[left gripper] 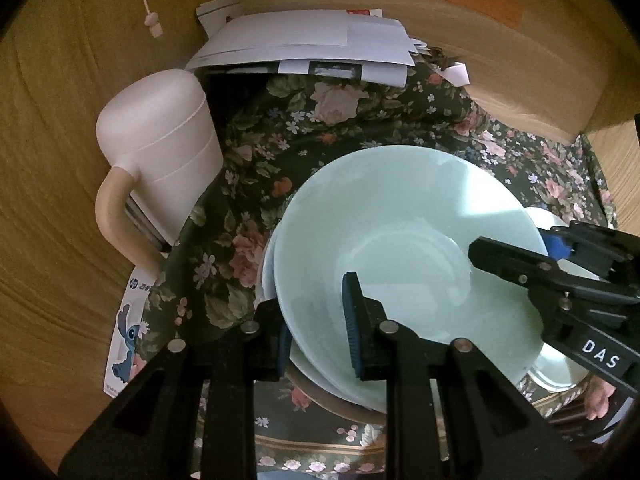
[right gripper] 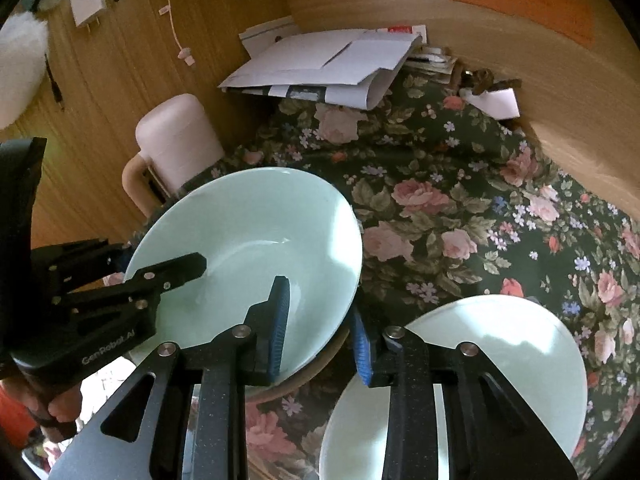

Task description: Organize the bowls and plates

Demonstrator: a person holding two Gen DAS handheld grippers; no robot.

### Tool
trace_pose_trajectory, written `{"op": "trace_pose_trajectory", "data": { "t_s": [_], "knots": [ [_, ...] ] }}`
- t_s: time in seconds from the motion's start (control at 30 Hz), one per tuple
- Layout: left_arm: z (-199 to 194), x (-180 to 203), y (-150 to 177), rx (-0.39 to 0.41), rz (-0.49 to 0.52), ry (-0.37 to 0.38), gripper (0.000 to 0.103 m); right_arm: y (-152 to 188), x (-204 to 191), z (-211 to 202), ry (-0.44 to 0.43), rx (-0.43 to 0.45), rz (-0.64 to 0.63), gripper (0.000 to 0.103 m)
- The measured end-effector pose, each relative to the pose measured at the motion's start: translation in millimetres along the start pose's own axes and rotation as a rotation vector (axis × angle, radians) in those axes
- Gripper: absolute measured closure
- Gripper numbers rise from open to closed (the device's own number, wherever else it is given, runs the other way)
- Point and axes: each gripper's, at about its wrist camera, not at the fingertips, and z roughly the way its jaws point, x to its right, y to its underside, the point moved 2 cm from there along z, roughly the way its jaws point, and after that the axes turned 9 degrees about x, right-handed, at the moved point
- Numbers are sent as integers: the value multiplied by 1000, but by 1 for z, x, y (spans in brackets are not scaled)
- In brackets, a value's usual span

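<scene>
- Right now, the left gripper [left gripper: 316, 320] is clamped on the near rim of the green bowl [left gripper: 400, 220]. One blue pad is inside the bowl and one is outside.
- The right gripper [right gripper: 322, 328] has the other side of the rim between its fingers. I cannot tell if its pads squeeze the rim or only sit around it.
- I think two grippers are used so the wide bowl stays steady and does not tip.
- The bowl is tilted at the near edge of the tabletop, over the flowery cloth [left gripper: 320, 128]. A tan rim [right gripper: 288, 392] peeks out from under it, but I cannot tell what that is.
- Just beside the bowl, on the right, lies a second green dish [right gripper: 500, 352]. It is flat on the cloth and nothing holds it.
- My guess is that the bowl will go onto that dish or next to it. The right gripper sits between the two, so it may get in the way.
- A bit further off, by the left edge of the cloth, stands a white jug [left gripper: 160, 140] with a curved handle. It is close to the bowl's far rim and could get bumped.
- The middle of the cloth is bare.
- At the far edge of the tabletop, against the wooden wall, lies a pile of papers [left gripper: 304, 48].
- In the far left corner are a white charger [right gripper: 86, 4] and its cord.
</scene>
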Motion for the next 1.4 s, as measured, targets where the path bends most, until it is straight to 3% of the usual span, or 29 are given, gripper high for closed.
{"op": "trace_pose_trajectory", "data": {
  "t_s": [0.2, 0.4, 0.6, 0.73, 0.8, 1.0, 1.2, 1.4],
  "knots": [
    [1, 3, -3, -1, 7, -5, 79, -1, 5, -8, 13, 25, 11, 75],
    [0, 8, -8, -35, -8, 15, 64, -1, 8, -9, 11, 27, 22, 74],
    [-4, 8, -13, -35, -17, 14, 58, -2, 10, -14, 10, 43, 32, 57],
    [-6, 3, -14, -43, -46, 34, 59, -3, 13, -17, 8, 47, 34, 56],
    [-10, 2, -16, -30, -36, 15, 57, -3, 14, -16, 8, 44, 36, 56],
    [-30, -8, -25, 53, -10, -4, 41, -2, 14, -11, -1, 24, 37, 56],
    [-15, -22, -5, -17, -38, 2, 41, 3, 14, -2, -30, -16, 60, 56],
    [-2, -29, 17, -77, -120, 81, 41, 4, 14, 9, -50, -56, 78, 56]
  ]
}}
